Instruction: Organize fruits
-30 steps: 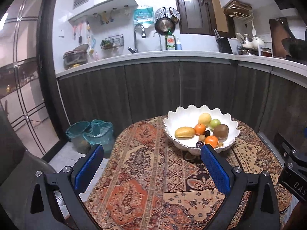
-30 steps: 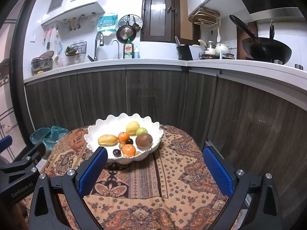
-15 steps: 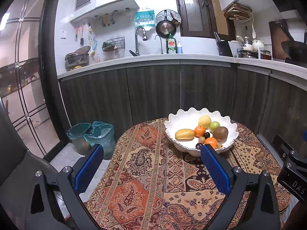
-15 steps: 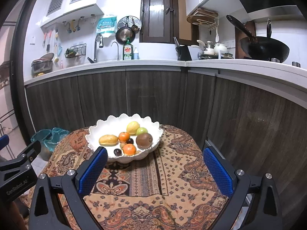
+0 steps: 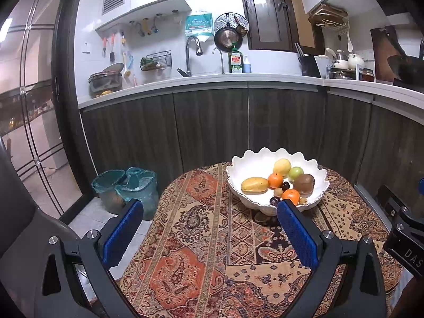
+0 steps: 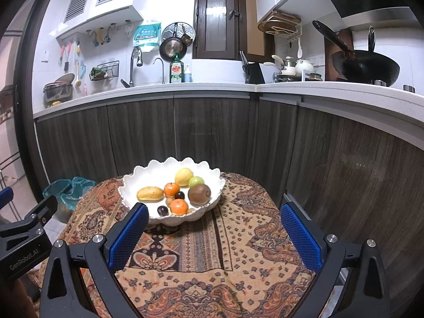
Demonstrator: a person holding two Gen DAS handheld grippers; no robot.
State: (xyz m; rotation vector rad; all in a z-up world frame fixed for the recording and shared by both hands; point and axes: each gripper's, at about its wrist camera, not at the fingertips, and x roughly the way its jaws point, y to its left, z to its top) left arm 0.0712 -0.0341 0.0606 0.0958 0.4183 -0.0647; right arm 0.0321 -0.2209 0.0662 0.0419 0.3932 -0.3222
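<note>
A white scalloped bowl (image 5: 249, 164) (image 6: 148, 172) stands on a round table with a patterned cloth (image 5: 201, 238) (image 6: 225, 251). It holds a yellow mango (image 5: 254, 184) (image 6: 150, 193), two oranges (image 5: 275, 180) (image 6: 179, 207), a lemon (image 5: 282, 167) (image 6: 184, 176), a green apple (image 5: 295, 172) (image 6: 196, 181), a brown kiwi (image 5: 303, 184) (image 6: 199, 194), dark plums and small nuts. My left gripper (image 5: 209, 212) is open and empty, short of the bowl. My right gripper (image 6: 212, 216) is open and empty, also short of the bowl.
Dark wood cabinets (image 5: 212, 127) under a white counter curve behind the table. Two bins with teal bags (image 5: 127, 190) stand on the floor at left. A wok (image 6: 365, 66) sits on the counter at right. The other gripper's body shows at each view's edge (image 6: 23, 238).
Both grippers have tilted up and drawn back slightly, so the bowl sits a little lower and farther in each view. Jaws stay open.
</note>
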